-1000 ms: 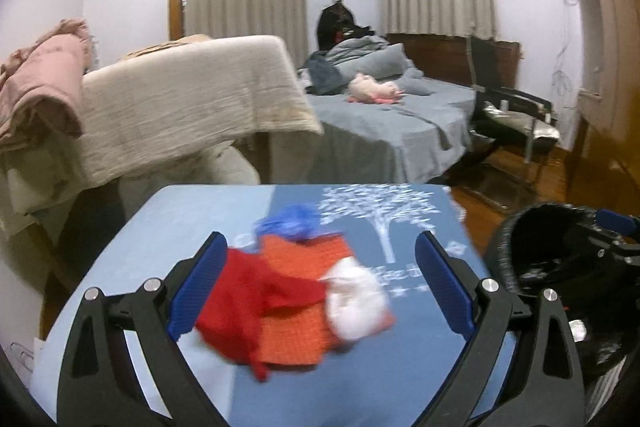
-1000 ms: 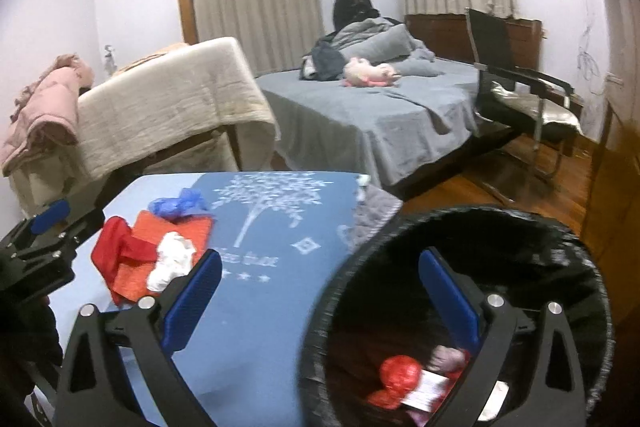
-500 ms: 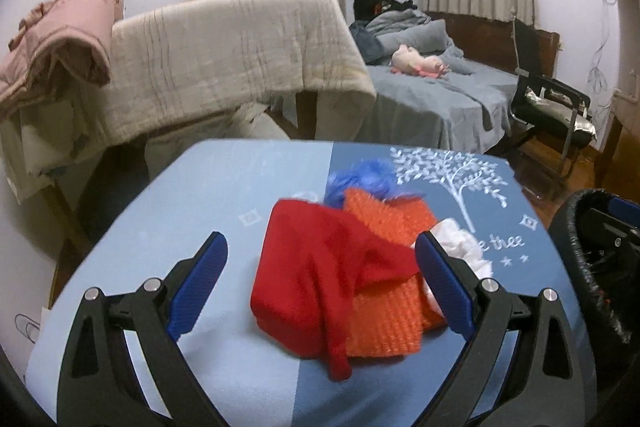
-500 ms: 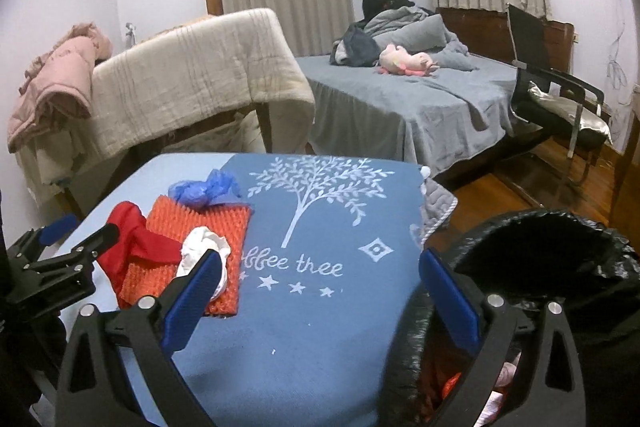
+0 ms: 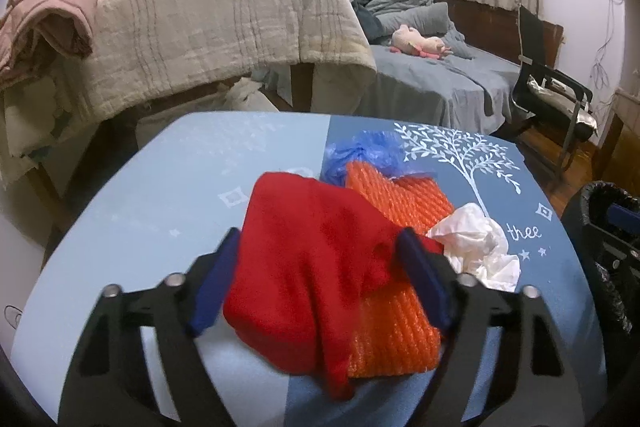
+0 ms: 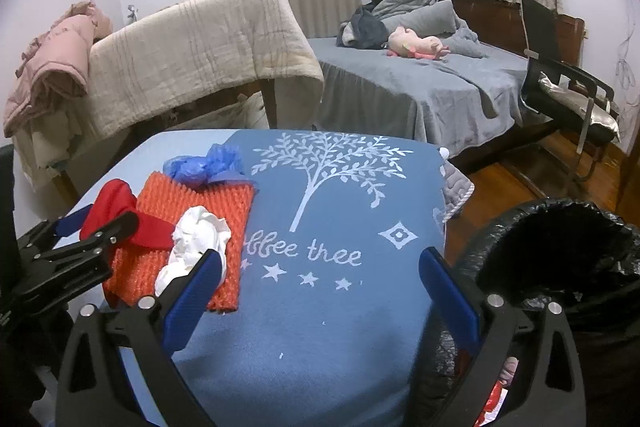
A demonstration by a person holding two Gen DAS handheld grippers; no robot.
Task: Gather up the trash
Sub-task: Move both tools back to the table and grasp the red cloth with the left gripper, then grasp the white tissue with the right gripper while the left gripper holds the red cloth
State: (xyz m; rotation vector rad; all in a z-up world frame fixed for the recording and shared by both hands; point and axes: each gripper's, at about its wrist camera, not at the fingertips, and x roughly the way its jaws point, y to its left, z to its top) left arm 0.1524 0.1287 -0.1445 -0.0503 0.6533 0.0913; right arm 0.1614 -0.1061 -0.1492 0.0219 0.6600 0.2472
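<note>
Pinching red cloth (image 5: 304,267) lying lengthwise away, left tongs (image 5: 320,259), right tongs (image 6: 320,275) released.

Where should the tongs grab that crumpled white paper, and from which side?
Pinch the puffy top of the white paper, coming down from above. It is a loose crumpled wad lying on the orange net, its raised folds standing clear, so a grab from above probably won't snag the net. The open right tongs are nearest; the left tongs are already around the red cloth.
</note>
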